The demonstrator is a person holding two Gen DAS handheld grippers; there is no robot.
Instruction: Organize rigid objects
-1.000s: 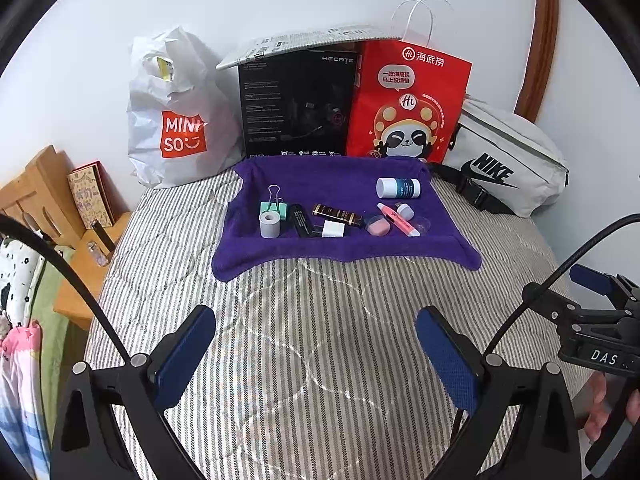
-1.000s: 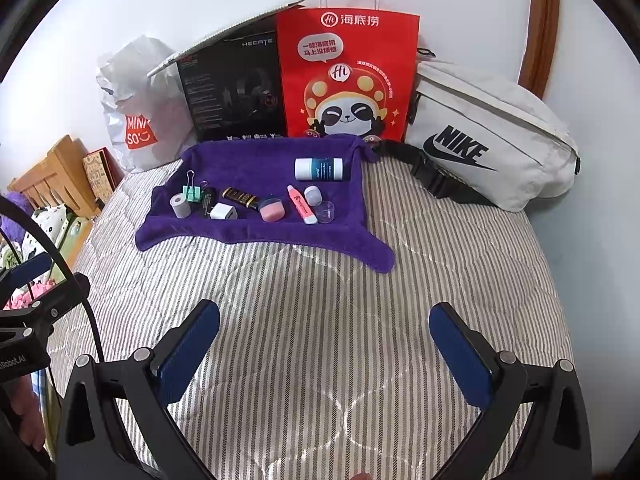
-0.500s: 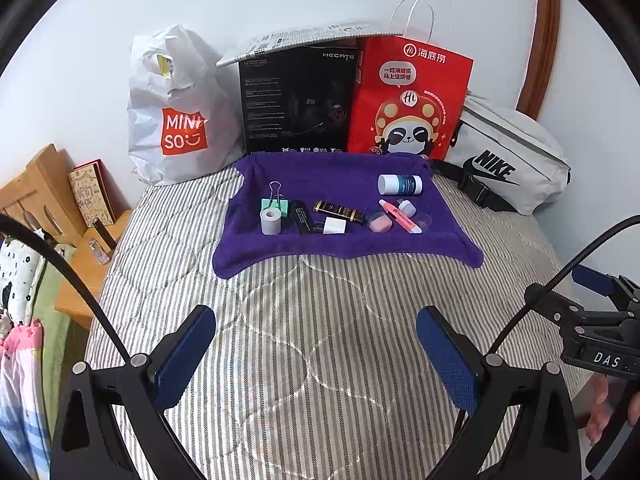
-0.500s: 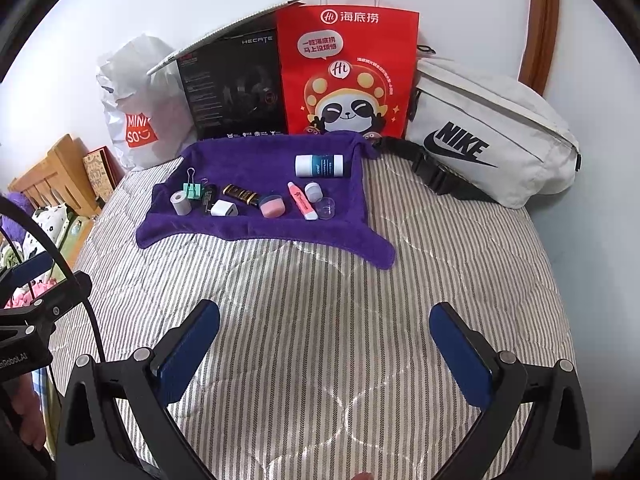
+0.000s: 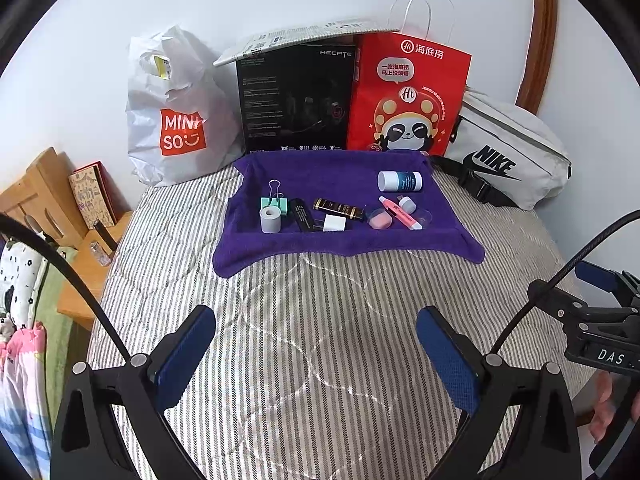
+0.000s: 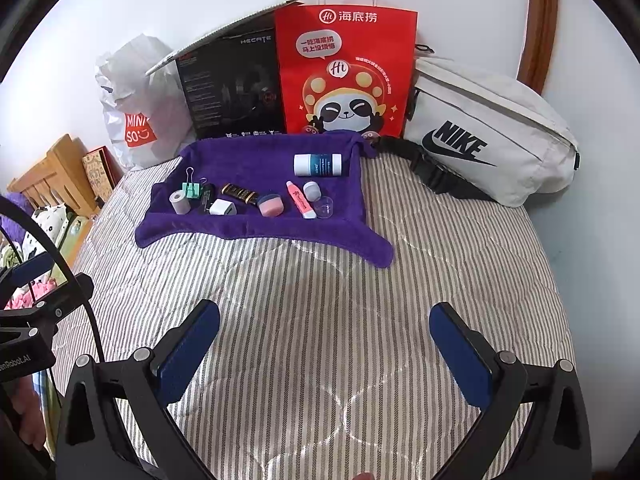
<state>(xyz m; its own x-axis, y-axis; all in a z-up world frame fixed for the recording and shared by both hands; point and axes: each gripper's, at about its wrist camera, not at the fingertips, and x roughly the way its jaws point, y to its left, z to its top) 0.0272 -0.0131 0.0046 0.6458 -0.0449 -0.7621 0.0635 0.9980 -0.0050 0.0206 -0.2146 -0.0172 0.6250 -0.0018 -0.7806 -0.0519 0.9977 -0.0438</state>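
Left gripper [image 5: 316, 344]: jaws spread wide, nothing between them, held above the striped quilt [image 5: 312, 320]. Right gripper [image 6: 326, 340]: likewise spread wide and empty, over the same quilt. Neither touches any object. In the left view the right gripper's frame shows at the right edge, with part of a hand [image 5: 604, 412] on its handle.

All task items lie well ahead of both grippers on a purple cloth [image 6: 256, 160] spread at the far end of the quilt. Across the cloth's near row, from the left:
- grey roll [image 5: 270, 220], upright, touching a green binder clip [image 5: 276, 203] behind it;
- black tube [image 5: 303, 215], lying flat;
- white plug [image 5: 334, 223], just beside the black tube;
- black-and-gold tube [image 5: 339, 208], lying aslant behind the plug;
- pink jar [image 5: 380, 219];
- pink marker [image 5: 400, 213], lying aslant;
- small white cap [image 5: 407, 204], just beside the marker;
- clear lid [image 6: 324, 205], near the marker's tip.

A white-and-blue bottle [image 5: 400, 181] lies on its side behind this row, apart from the rest.

Standing against the wall behind the cloth: white Miniso bag [image 5: 172, 112], black box [image 5: 296, 100], red paper bag [image 5: 408, 96]. A grey Nike pouch [image 6: 488, 132] lies on the quilt right of the cloth. Wooden furniture [image 5: 44, 192] stands left of the bed.
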